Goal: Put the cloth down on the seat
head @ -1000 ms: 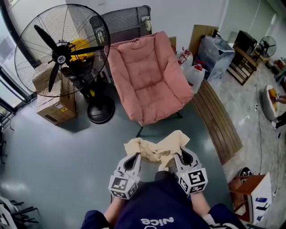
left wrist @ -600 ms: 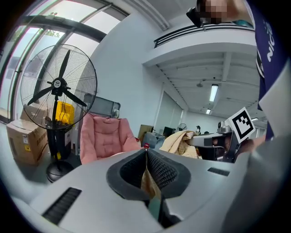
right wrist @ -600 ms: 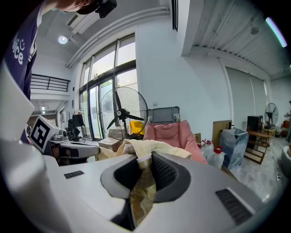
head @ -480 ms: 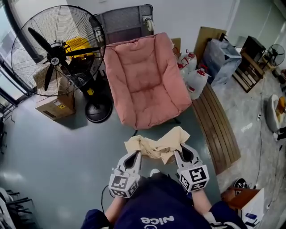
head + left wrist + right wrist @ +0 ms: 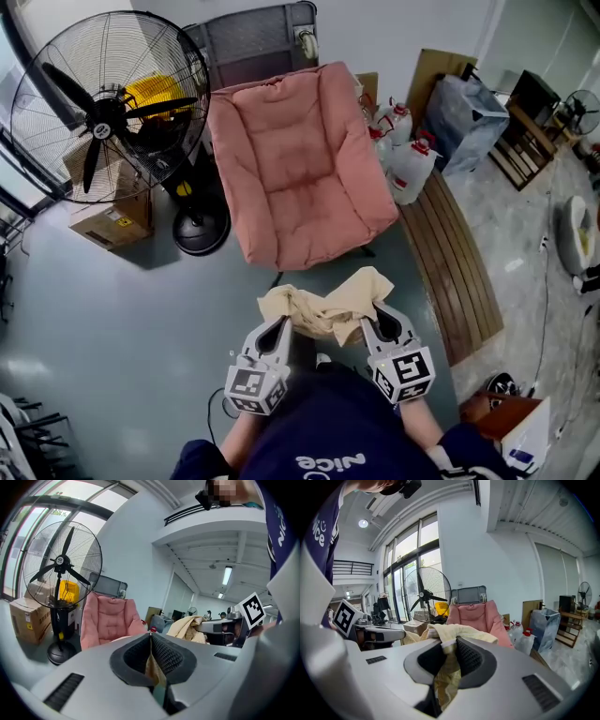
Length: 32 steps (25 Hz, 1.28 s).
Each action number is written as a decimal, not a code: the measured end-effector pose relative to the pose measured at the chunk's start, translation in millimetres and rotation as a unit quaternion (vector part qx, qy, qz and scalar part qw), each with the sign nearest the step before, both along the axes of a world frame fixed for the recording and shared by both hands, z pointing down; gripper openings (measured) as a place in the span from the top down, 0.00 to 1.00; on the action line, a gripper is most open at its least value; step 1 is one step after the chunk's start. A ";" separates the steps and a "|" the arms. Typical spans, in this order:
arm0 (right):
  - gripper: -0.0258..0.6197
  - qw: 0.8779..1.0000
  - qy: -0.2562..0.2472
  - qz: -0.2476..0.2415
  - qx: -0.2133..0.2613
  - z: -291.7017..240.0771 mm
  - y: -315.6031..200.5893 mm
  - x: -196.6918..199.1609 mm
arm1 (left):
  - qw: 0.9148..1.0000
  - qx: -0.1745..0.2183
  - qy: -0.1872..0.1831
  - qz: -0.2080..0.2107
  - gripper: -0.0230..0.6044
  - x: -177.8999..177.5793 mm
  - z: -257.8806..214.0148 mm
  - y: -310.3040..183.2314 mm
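From the head view, you hold the cloth (image 5: 324, 306) bunched in the air between the left tongs (image 5: 285, 324) and the right tongs (image 5: 377, 315), one at each end; it hangs in front of the pink seat (image 5: 295, 159) and near its front edge, not touching the cushion. To the seat's left a cardboard box (image 5: 105, 221) sits closed on the floor beside the standing fan (image 5: 103, 103), so its contents cannot be told; to the seat's right stand white jugs (image 5: 411, 169) with red caps, and behind them a translucent bin (image 5: 459, 111) whose contents are too blurred to name.

In the left gripper view, the left tongs are pressed together on a thin fold of the cloth, which runs down between the ribbed pads; this grip is not readable from above. This view also shows the other end of the cloth heaped on the right tongs, and the seat standing upright beyond.

In the right gripper view, the right tongs are clamped on a thicker wad of the cloth, the pads slightly apart around it, with more of it draped over their tips; tall windows (image 5: 408, 573) show behind the fan here, and nowhere else.
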State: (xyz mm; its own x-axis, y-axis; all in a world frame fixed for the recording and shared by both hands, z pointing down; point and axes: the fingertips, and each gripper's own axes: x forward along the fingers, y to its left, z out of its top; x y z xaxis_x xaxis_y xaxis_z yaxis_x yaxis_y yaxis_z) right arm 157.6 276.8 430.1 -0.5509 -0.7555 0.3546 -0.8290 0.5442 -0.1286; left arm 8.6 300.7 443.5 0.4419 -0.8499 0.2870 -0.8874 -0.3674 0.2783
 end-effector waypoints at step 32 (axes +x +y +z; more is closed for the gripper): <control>0.84 0.994 0.028 0.109 -0.004 7.8 -268.0 -79.9 | 0.989 0.005 0.010 0.148 0.92 -69.8 14.2 -314.0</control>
State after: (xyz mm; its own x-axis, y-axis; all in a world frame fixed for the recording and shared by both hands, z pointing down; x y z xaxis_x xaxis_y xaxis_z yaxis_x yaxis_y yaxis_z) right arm 77.7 8.8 438.0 -0.3533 -0.8520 0.3863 -0.9333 0.3495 -0.0827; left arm -61.2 -13.3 457.7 0.6772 -0.6853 0.2678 -0.7350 -0.6133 0.2892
